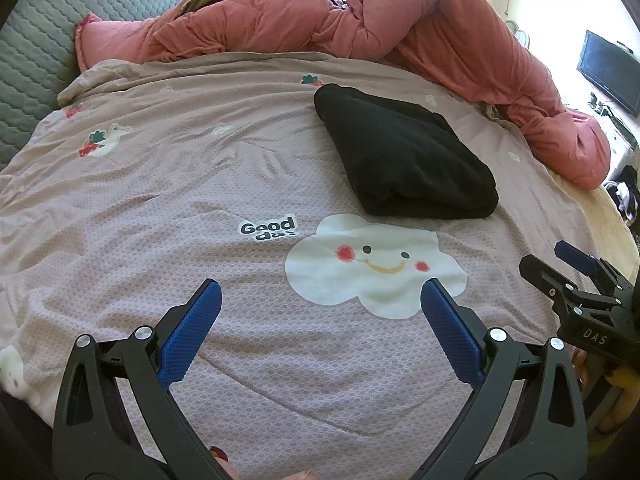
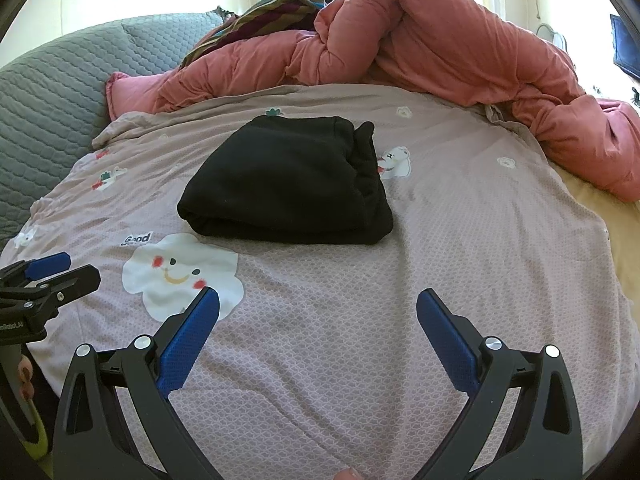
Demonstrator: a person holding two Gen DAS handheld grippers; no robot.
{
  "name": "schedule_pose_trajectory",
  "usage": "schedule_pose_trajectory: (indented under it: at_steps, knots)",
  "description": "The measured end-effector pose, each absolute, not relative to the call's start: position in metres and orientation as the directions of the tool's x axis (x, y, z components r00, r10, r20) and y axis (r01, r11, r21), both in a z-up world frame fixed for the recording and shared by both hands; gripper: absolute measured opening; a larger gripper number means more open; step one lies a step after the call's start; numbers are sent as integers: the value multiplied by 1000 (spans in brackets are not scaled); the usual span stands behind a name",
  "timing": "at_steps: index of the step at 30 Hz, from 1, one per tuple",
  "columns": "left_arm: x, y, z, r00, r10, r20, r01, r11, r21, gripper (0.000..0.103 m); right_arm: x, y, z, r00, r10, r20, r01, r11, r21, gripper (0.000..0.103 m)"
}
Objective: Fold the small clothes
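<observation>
My left gripper (image 1: 320, 304) and right gripper (image 2: 318, 312) hover with fingers spread wide, holding nothing, above the mauve quilt (image 2: 440, 240). The folded black garment (image 2: 288, 184) lies beyond them, apparently squared, bare quilt all around.

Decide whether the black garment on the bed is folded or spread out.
Folded. The black garment lies as a compact, thick bundle on the pink bedspread, with stacked layers showing along its near edge.

The left hand-held gripper (image 1: 320, 304) and right hand-held gripper (image 2: 318, 312) hover side by side, fingers spread wide.
</observation>
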State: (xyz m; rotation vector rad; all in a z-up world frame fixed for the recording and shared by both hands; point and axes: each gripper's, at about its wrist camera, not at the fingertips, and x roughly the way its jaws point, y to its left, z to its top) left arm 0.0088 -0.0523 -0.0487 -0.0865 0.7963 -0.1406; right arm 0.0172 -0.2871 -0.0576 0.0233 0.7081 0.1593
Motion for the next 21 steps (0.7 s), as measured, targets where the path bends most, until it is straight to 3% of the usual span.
schedule_pose_trajectory:
  at_steps: [21]
  knots:
    - [9, -46, -48, 690, -143, -709, 75, 989, -126, 93, 20, -286, -56, 746, 148, -649, -134, 988, 71, 98]
